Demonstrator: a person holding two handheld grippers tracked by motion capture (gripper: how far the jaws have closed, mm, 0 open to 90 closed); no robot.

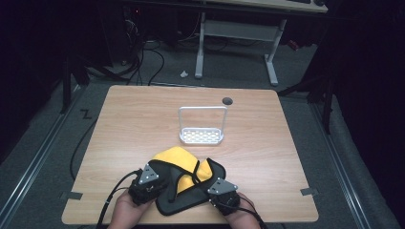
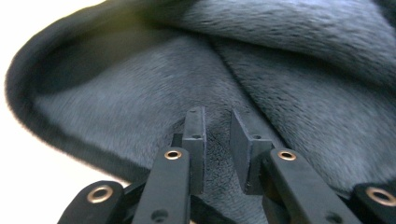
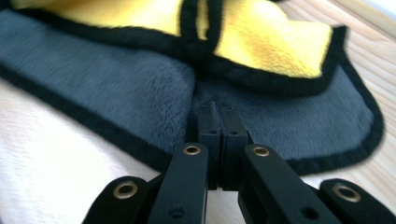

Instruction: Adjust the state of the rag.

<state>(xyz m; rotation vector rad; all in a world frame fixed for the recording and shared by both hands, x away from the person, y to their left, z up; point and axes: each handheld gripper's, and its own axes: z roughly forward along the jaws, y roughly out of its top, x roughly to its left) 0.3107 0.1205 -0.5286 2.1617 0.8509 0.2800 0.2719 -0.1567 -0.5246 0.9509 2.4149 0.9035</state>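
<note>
Cloth (image 1: 184, 183): one plush microfibre piece, dark grey on one face and yellow on the other, bound with a black hem, lying crumpled and partly folded over itself at the near middle of the table (image 1: 129, 129), with the yellow face turned up toward the far side and the grey face nearest the person. Left gripper (image 1: 160, 187): held in the person's left hand (image 1: 125, 211) at the cloth's near left edge; in the left gripper view (image 2: 217, 119) its jaws stand a narrow gap apart with a ridge of grey pile bunched between them, and whether the pads actually press on that pile cannot be told. Right gripper (image 1: 206, 183): held in the right hand (image 1: 241, 217) at the cloth's near right edge; in the right gripper view (image 3: 218, 109) its jaws are drawn fully together, pad against pad, at a pucker in the grey fabric just below the black hem and the yellow fold, apparently pinching a thin bit of cloth at their tips. Rack (image 1: 201, 125): small white wire stand with a perforated base and tall hoop, upright at the table's centre, beyond the cloth and apart from it. Grommet hole (image 1: 227, 100): dark round opening near the table's far edge. Cables (image 1: 107, 200) trail from the left gripper off the near edge.
</note>
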